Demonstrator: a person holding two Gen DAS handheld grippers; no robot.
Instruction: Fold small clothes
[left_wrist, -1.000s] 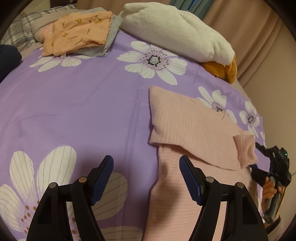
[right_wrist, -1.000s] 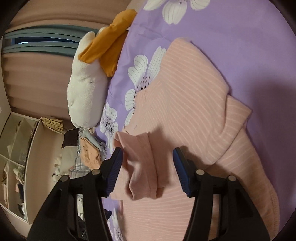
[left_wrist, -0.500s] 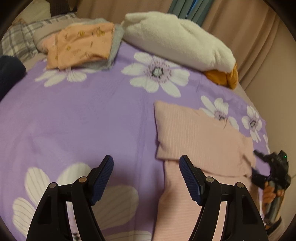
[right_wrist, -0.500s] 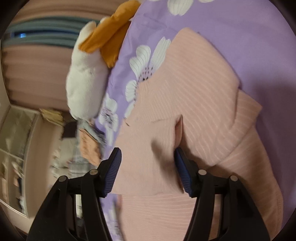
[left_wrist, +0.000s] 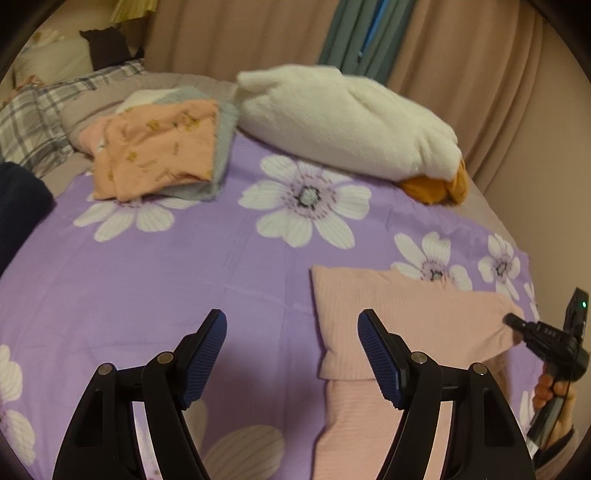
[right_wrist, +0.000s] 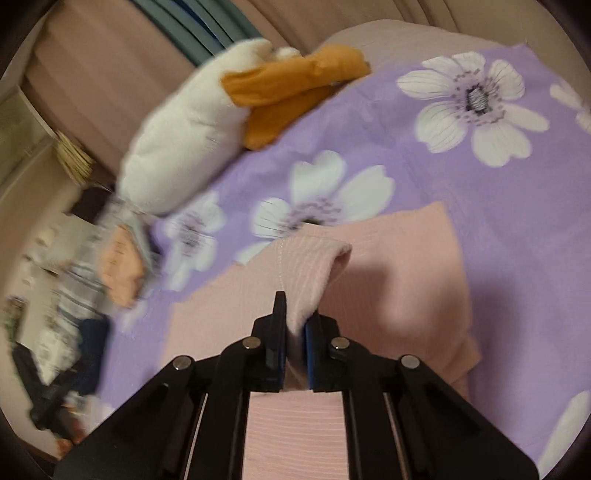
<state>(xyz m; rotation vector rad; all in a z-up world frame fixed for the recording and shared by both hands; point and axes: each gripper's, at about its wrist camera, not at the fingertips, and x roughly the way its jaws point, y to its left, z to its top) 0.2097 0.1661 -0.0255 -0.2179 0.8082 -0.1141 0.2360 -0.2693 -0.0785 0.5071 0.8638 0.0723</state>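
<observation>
A pink ribbed garment (left_wrist: 399, 314) lies partly folded on the purple flowered bedspread (left_wrist: 166, 266), at the right in the left wrist view. My left gripper (left_wrist: 291, 354) is open and empty, hovering above the bedspread just left of the garment. My right gripper (right_wrist: 294, 328) is shut on a fold of the pink garment (right_wrist: 310, 269) and lifts it off the rest of the cloth. In the left wrist view the right gripper (left_wrist: 517, 325) shows at the garment's right edge.
A stack of folded clothes (left_wrist: 159, 151), orange on top of grey, lies at the back left. A white plush duck with orange feet (left_wrist: 343, 122) lies at the back of the bed. Curtains hang behind. A plaid pillow (left_wrist: 29, 122) is at far left.
My right gripper has closed on the pink sleeve fold and raised it. My left gripper has drawn back and tilted up, still open.
</observation>
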